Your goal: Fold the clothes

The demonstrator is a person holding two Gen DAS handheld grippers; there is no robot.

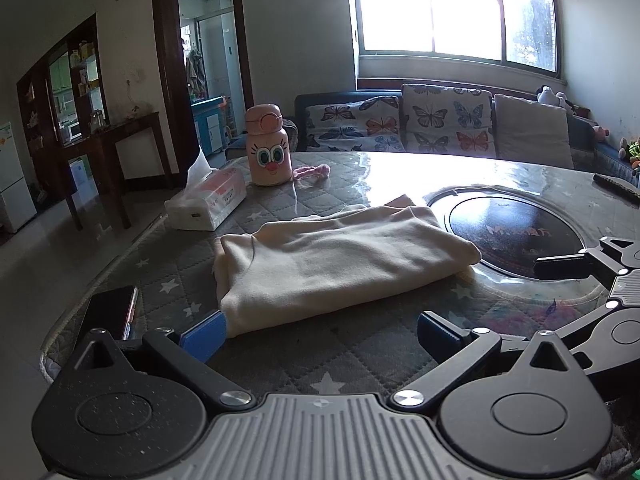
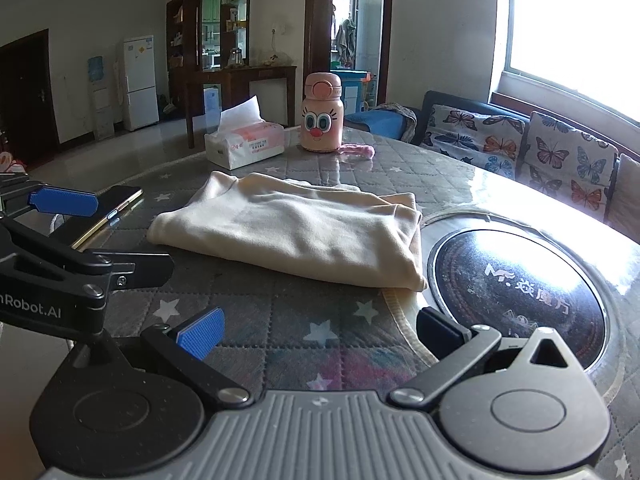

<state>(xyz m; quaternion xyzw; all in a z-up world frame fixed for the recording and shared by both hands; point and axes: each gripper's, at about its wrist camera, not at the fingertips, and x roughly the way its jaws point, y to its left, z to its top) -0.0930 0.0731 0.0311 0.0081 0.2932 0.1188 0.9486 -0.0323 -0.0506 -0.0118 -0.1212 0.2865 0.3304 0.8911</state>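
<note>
Left wrist view: the cream cloth [image 1: 340,256] is seen lying folded flat on the table [image 1: 168,264]. Both the left gripper [image 1: 320,330] and right gripper [image 2: 320,330] are held near it, jaws apart, nothing gripped. Any more folding should be done with edges lined up.

We see the folded garment [image 1: 340,256] lying on the table [image 1: 280,356], just left of the inset cooktop [image 1: 516,232]. Behind it stand a tissue box [image 1: 208,204] and, to its right, a bottle [image 1: 267,146]; a phone [image 1: 110,312] lies at the garment's left.
</note>
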